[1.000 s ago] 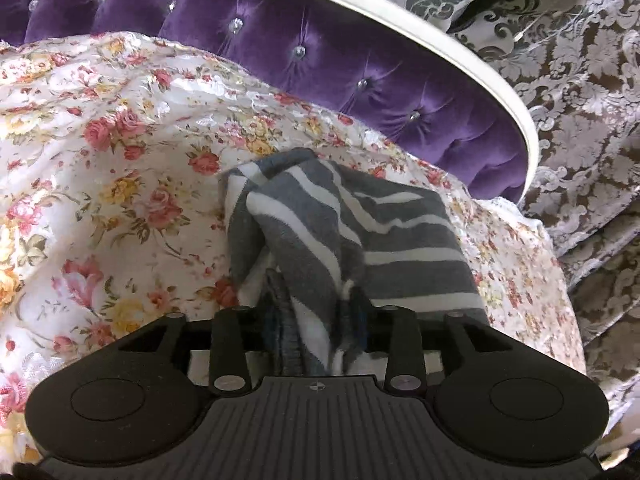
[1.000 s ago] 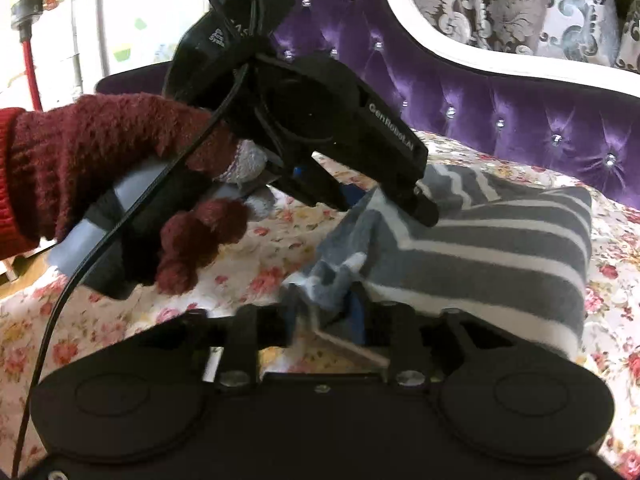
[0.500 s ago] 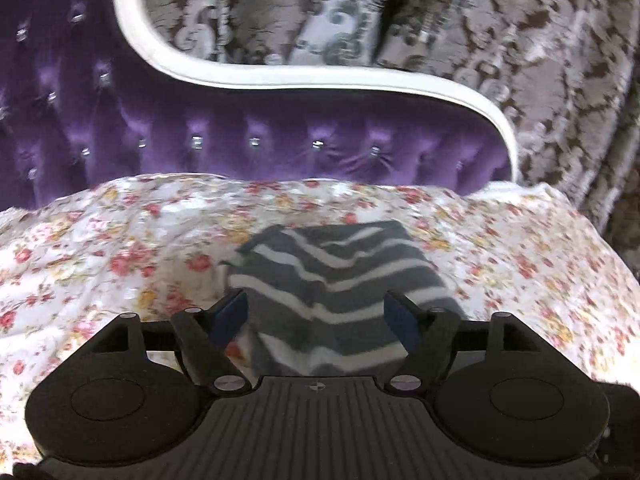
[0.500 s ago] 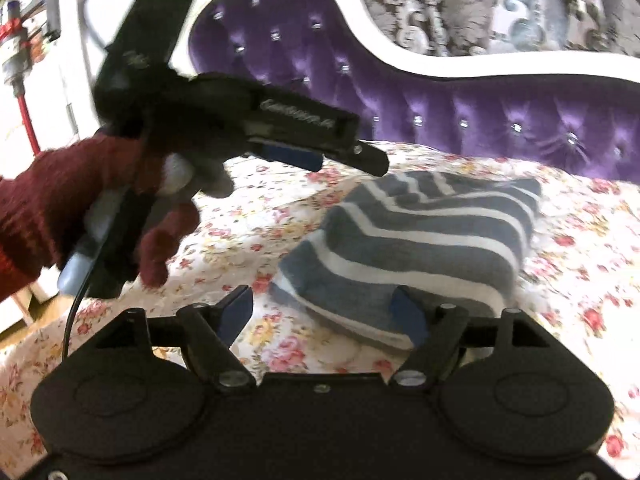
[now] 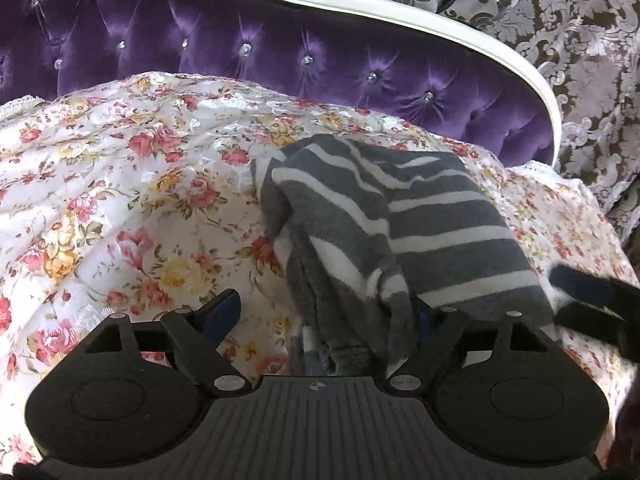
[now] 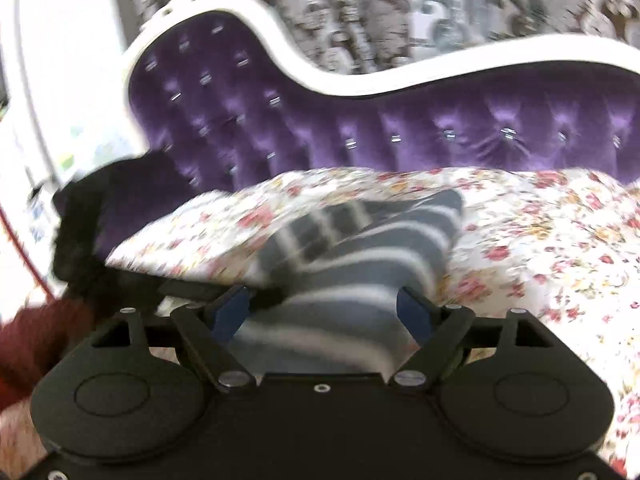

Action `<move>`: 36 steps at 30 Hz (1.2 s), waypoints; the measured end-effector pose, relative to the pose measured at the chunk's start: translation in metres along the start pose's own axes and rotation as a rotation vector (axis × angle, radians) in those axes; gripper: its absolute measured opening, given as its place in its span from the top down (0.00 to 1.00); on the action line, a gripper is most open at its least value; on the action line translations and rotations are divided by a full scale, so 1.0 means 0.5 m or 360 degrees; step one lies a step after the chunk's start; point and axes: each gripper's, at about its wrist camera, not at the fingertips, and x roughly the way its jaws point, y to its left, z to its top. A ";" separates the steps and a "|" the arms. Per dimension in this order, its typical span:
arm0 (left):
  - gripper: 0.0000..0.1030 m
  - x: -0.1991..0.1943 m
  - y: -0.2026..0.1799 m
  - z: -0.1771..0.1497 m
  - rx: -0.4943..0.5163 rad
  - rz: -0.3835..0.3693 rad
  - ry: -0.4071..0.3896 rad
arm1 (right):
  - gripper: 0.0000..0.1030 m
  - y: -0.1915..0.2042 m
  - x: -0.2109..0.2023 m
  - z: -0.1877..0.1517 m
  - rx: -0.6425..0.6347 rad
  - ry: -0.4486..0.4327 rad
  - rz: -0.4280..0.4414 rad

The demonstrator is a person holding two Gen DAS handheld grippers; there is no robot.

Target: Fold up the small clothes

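A grey and white striped garment (image 5: 420,220) lies folded in a heap on the floral cover (image 5: 120,184). My left gripper (image 5: 324,314) stands over its near edge with the jaws opening. A fold of the cloth hangs between them against the right finger, and the left pad is bare. One finger of my right gripper (image 5: 588,292) shows at the garment's right edge. In the blurred right wrist view my right gripper (image 6: 322,310) is opening too; the striped garment (image 6: 360,248) lies between and beyond its blue pads, not pinched. The left gripper (image 6: 92,220) appears dark at the left.
A purple tufted sofa back (image 5: 280,40) with white trim rises behind the floral cover. Grey damask curtains (image 5: 580,60) hang behind and to the right. A hand in a dark red knit glove (image 6: 36,340) holds the left gripper. The cover drops off at the right.
Both grippers were shut on the garment's edge a second ago; both have spread their jaws and let it go. The garment has dropped onto the cover, and the right gripper has swung.
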 end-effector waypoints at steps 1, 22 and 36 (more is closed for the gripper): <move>0.19 0.000 -0.001 0.001 -0.0001 -0.0001 0.0003 | 0.19 -0.020 0.013 0.009 0.0071 0.0008 -0.0004; 0.60 0.028 0.025 0.015 -0.0409 -0.0473 0.0216 | 0.50 -0.163 0.140 0.008 0.0694 0.0217 0.0197; 0.61 -0.138 -0.042 -0.117 -0.0396 -0.0678 0.0325 | 0.52 -0.092 -0.064 -0.080 0.0677 0.0338 0.0165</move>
